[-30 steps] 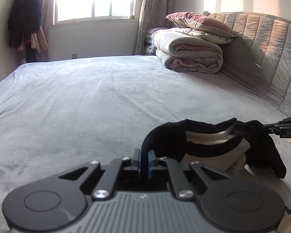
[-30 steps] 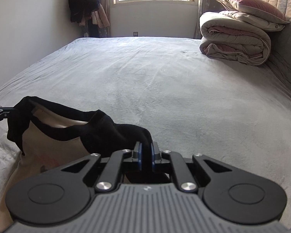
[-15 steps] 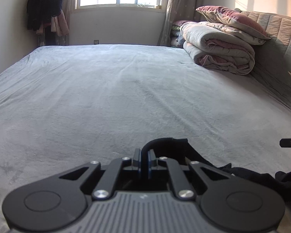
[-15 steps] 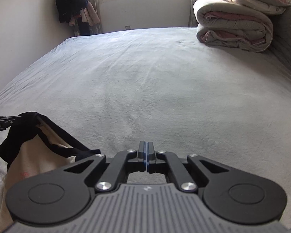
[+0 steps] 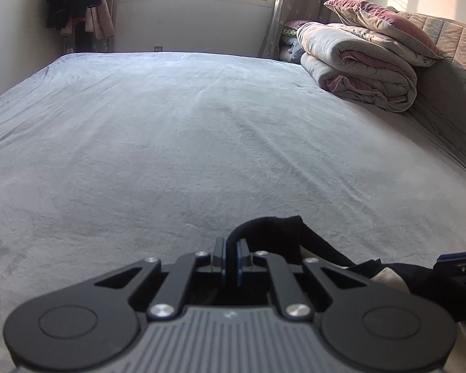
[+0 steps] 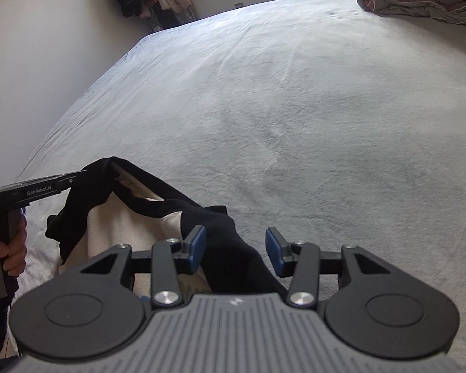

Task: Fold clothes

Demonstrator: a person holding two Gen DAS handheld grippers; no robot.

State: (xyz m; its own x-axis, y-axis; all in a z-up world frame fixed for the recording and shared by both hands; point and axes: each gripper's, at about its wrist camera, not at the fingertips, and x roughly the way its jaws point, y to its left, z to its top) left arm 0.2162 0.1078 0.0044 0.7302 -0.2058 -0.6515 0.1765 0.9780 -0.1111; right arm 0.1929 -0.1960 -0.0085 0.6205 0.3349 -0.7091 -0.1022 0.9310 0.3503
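One garment: a black-and-cream top (image 6: 130, 217) lies bunched at the near edge of the bed, at about 7 o'clock in the right wrist view and at 4 o'clock in the left wrist view.
Garment layout: black collar and sleeve cloth drape over a cream body panel; the cloth is rumpled and not spread flat.
Left gripper (image 5: 230, 259): jaws pressed together on a black loop of the garment's edge, which arches up just beyond the pads at 6 o'clock.
Same tool, other view: its long arm enters the right wrist view from 9 o'clock, its tip in the black cloth, with a hand (image 6: 14, 248) gripping the handle.
Right gripper (image 6: 235, 248): jaws opening; a black band of the garment runs between the blue pads (image 6: 197, 242), which do not press on it.
Progress, as a judgement: early; the garment has been brought to the bed, but no neat fold shows and no finished crease can be made out.
Left to do, as a judgement: spread the cloth flat, bring sleeves and sides in, then fold the body over.
Bed (image 5: 202, 143): grey cover, bare across the middle out to 12 o'clock.
Containers: none in view; no basket, box or drawer.
Bedding stack (image 5: 357, 74): rolled quilt with a pillow on top, at 2 o'clock, well apart from the garment.
Hanging clothes (image 5: 74, 0): dark items at 11 o'clock by the window.
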